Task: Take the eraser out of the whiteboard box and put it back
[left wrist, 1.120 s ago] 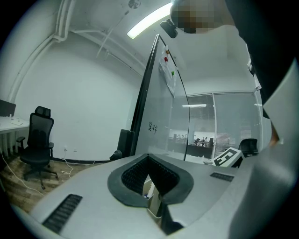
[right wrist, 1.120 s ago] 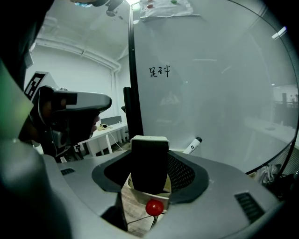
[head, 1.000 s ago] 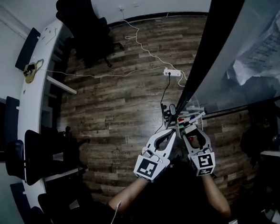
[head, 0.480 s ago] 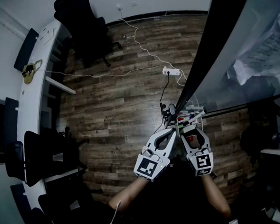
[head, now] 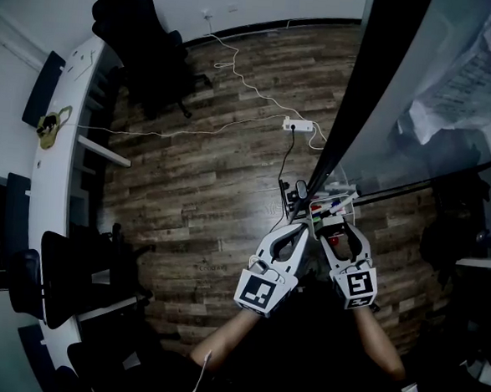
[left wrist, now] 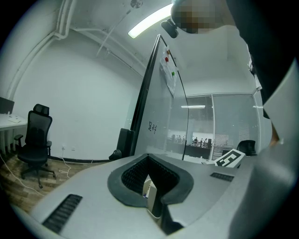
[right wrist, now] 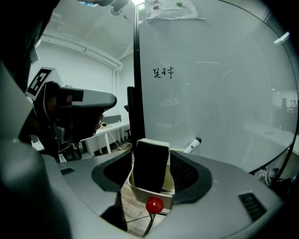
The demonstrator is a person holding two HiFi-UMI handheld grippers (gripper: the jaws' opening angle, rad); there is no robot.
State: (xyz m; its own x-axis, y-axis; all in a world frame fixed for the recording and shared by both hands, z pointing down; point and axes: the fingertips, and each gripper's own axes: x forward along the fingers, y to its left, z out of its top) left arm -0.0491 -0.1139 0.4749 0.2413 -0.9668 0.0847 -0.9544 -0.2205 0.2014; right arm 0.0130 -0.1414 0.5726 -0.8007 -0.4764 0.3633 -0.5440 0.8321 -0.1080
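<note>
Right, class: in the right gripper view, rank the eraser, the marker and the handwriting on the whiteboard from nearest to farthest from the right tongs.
1. eraser: upright between the right tongs.
2. marker: just behind, to the right, low against the whiteboard.
3. handwriting: higher up the whiteboard, above the eraser.
</note>
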